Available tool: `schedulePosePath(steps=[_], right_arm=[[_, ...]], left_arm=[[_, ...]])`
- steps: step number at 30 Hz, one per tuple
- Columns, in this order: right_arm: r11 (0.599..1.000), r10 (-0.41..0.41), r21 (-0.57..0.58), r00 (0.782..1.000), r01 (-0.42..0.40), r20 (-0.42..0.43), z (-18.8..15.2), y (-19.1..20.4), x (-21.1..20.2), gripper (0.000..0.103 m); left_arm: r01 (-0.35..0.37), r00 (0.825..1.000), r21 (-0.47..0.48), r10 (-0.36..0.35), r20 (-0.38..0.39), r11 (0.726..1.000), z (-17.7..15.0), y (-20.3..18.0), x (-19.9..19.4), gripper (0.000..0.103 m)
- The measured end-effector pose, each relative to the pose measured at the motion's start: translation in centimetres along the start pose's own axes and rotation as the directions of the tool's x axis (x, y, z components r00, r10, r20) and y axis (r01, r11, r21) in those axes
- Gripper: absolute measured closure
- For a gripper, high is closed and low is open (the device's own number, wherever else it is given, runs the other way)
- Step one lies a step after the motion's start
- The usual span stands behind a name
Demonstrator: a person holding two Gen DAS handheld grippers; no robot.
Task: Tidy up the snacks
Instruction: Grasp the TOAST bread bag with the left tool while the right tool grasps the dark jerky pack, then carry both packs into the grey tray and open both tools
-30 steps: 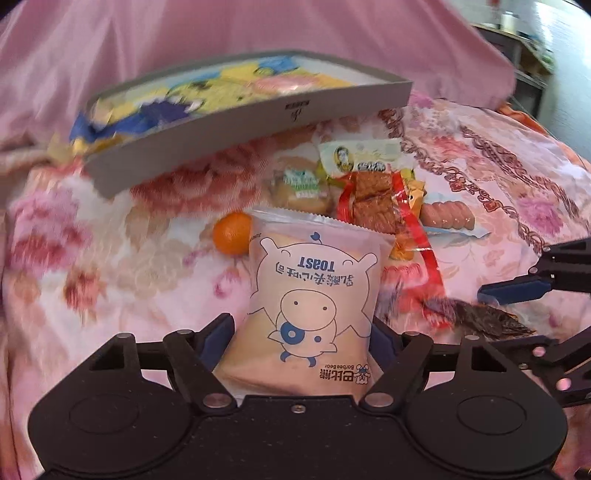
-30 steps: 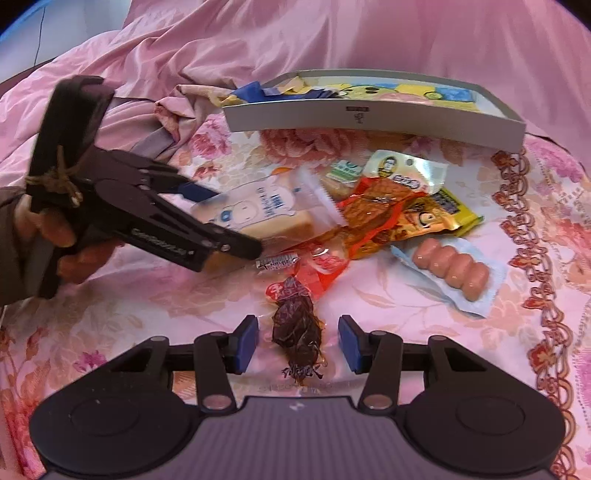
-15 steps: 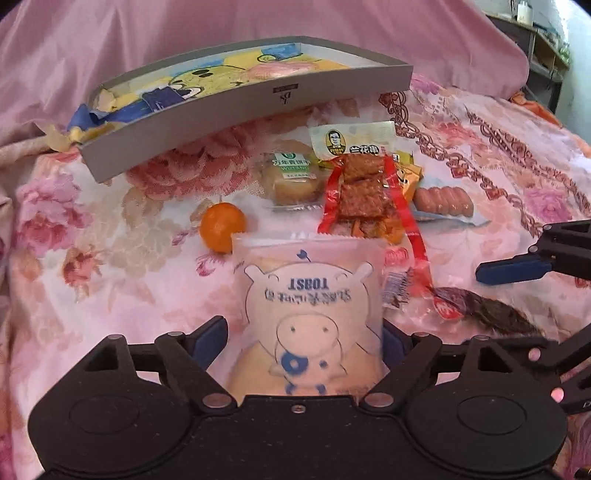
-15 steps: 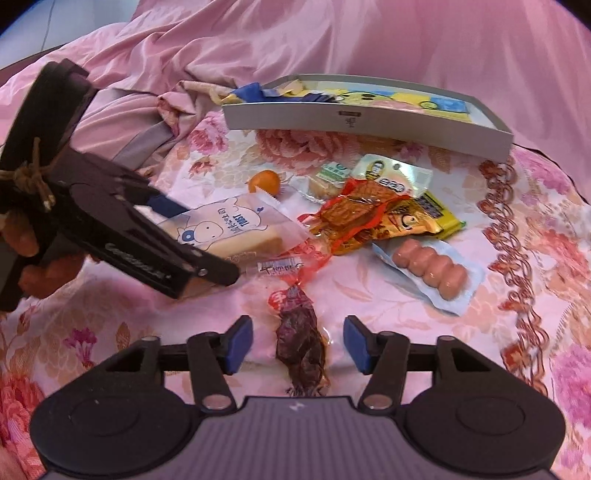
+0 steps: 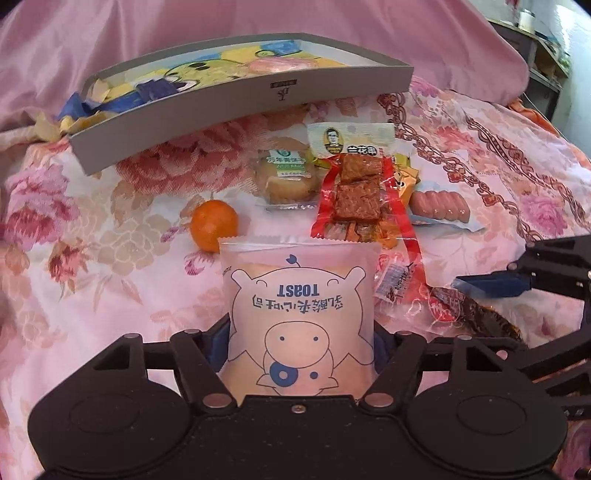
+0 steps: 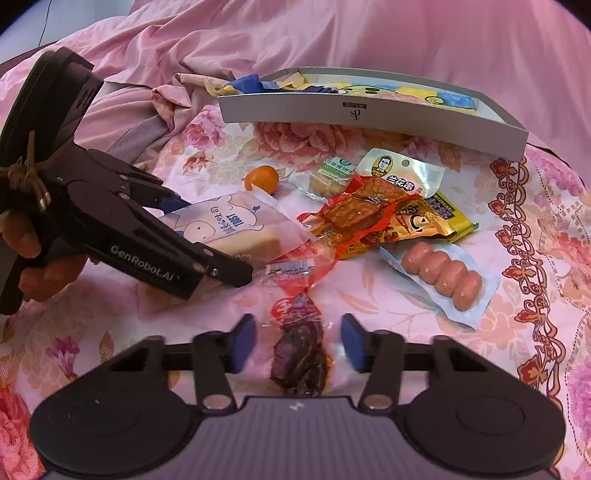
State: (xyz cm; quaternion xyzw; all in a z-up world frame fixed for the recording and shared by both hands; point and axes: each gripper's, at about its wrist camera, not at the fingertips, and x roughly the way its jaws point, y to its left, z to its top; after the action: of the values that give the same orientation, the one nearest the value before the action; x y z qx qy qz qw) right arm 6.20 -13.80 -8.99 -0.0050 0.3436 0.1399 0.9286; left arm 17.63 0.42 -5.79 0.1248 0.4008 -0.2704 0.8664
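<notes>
A pink toast packet (image 5: 299, 306) with a cartoon pig stands between the pads of my left gripper (image 5: 301, 343). The jaws are closing and both pads touch its sides. In the right wrist view that left gripper (image 6: 207, 240) reaches in from the left around the toast packet (image 6: 236, 225). My right gripper (image 6: 298, 343) straddles a dark dried snack (image 6: 299, 354) in a clear and red wrapper. Its jaws are closing, with a gap on each side of the snack. A shallow grey box (image 5: 258, 99) with a cartoon lining lies at the back.
On the floral bedspread lie a small orange (image 5: 214, 225), a wrapped bun (image 5: 286, 177), a red packet of brown tofu pieces (image 5: 360, 192), a yellow packet (image 6: 443, 218) and packed sausages (image 6: 441, 275). A pink quilt (image 6: 332, 33) rises behind the box (image 6: 369, 110).
The left pads spread a little and came back in against the toast packet, which now sits straighter. The right pads widened, then narrowed around the dark snack. Neither hand has shifted much.
</notes>
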Motion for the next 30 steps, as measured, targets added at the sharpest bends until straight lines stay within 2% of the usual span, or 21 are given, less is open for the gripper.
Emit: schedulePosePath(steps=[8,13,19,26,30], right_arm=[[0.999,-0.03,-0.012,1.0,0.03,0.002,-0.1,0.2,-1.1,0.053],[0.992,-0.092,-0.082,0.994,0.096,0.055,-0.9,1.0,-2.8,0.053],[0.976,-0.117,-0.168,0.985,0.138,0.126,-1.7,2.2,-4.5,0.053],[0.977,-0.122,-0.153,0.974,0.152,0.19,-0.9,1.9,-5.4,0.053],[0.979,-0.113,-0.144,0.969,0.147,0.218,0.2,1.3,-5.4,0.053]], left_arm=[[-0.061,0.998,-0.136,0.058,-0.022,0.989,-0.8,-0.3,-1.6,0.034],[-0.115,0.993,-0.207,0.112,-0.027,0.972,-1.7,-1.4,-2.9,0.034],[-0.149,0.987,-0.261,0.158,0.014,0.954,-2.7,-2.8,-4.8,0.034],[-0.206,0.965,-0.296,0.244,0.097,0.933,-2.4,-3.9,-5.9,0.034],[-0.204,0.958,-0.324,0.257,0.13,0.924,-1.2,-3.6,-6.0,0.034]])
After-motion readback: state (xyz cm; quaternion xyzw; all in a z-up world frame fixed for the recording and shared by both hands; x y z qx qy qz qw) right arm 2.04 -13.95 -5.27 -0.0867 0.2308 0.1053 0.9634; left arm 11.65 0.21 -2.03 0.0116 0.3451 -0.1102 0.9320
